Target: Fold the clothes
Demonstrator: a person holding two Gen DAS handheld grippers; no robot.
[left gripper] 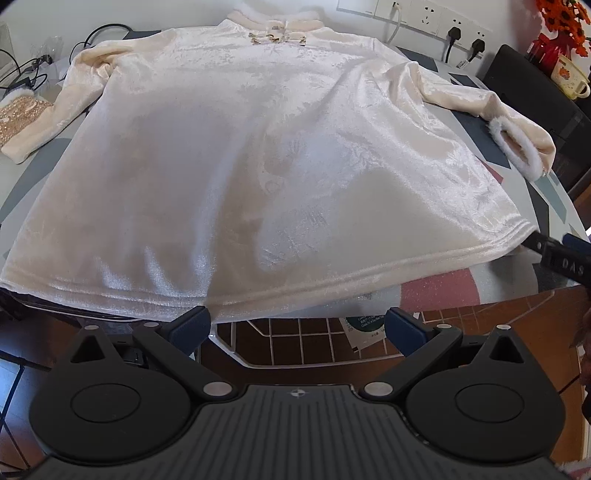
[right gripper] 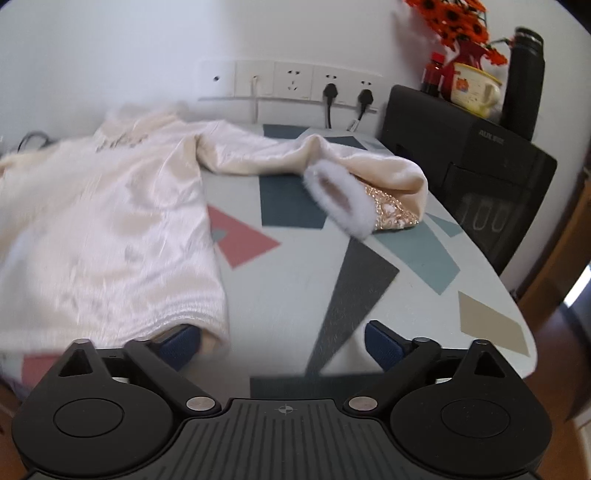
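**A:** What writing can you read from where you stand?

**B:** Your right wrist view shows "AUX" on the black appliance (right gripper: 476, 155) by the wall. In your left wrist view the letters "DAS" run along your right gripper (left gripper: 561, 254), which pokes in at the right edge. Print on the mug (right gripper: 474, 88) is too small to read.

**A:** Count things for me.

**B:** One cream velvet top (left gripper: 258, 155) with two sleeves, each ending in a white fur cuff (right gripper: 340, 195). Two black plugs (right gripper: 330, 90) sit in the wall sockets (right gripper: 291, 83). One mug, one dark flask (right gripper: 524, 77), one bunch of orange flowers (right gripper: 454, 22).

**A:** Where does the top lie against your jaws?

**B:** It is spread flat on the patterned desk (right gripper: 369, 295), collar toward the wall. Your left gripper (left gripper: 297, 326) hangs just off the near hem, jaws released and wide, nothing between them; a white wire rack (left gripper: 295, 347) shows below. Your right gripper (right gripper: 282, 343) is at the hem's right corner: jaws spread, the left pad (right gripper: 181, 343) tucked under the corner of the cloth, the other pad over bare desk, so nothing is pinched.
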